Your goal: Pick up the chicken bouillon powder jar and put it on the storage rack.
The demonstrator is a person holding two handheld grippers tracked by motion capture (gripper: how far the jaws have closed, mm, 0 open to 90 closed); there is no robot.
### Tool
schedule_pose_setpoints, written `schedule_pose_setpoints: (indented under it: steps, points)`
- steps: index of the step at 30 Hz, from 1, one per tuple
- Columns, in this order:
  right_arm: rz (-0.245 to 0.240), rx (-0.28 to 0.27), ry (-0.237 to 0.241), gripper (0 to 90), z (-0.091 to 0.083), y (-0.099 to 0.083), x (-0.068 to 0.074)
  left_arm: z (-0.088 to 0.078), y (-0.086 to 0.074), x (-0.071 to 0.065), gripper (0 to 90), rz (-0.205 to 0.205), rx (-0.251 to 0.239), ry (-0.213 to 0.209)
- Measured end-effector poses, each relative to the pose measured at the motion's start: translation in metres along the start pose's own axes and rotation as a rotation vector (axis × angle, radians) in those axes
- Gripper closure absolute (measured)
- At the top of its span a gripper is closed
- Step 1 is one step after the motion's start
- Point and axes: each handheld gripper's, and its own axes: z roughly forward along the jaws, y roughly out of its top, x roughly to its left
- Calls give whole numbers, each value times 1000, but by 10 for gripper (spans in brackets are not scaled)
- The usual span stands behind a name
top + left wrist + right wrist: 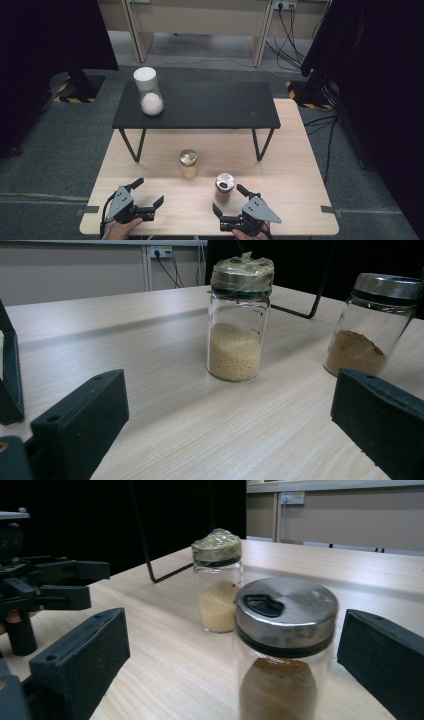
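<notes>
Wooden table point(280, 150): brown-spice jar point(224, 187) just beyond right hand-held gripper point(229, 201), jaws spread.

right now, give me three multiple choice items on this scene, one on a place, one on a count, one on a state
1. Where does the tall jar of white powder stand?
A. on the black shelf
B. on the floor
C. between the claws

2. How many jars stand on the wooden table?
A. one
B. two
C. four

3. How is the right claw?
A. shut on a jar
B. open
C. lying on the shelf

Answers:
1 A, it stands at the shelf's left end.
2 B, the yellow-grain jar and the brown-powder jar.
3 B, its jaws stand apart by the brown-powder jar.
</notes>
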Motion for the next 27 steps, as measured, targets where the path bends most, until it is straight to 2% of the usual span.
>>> schedule_pose_setpoints:
  steps: [11, 27]
  points:
    - [-17, -8, 35, 5, 1, 7, 15, 0, 0, 0, 14, 2, -1, 4]
    - [-39, 4, 85, 5, 14, 12, 31, 0, 0, -1, 14, 7, 0, 2]
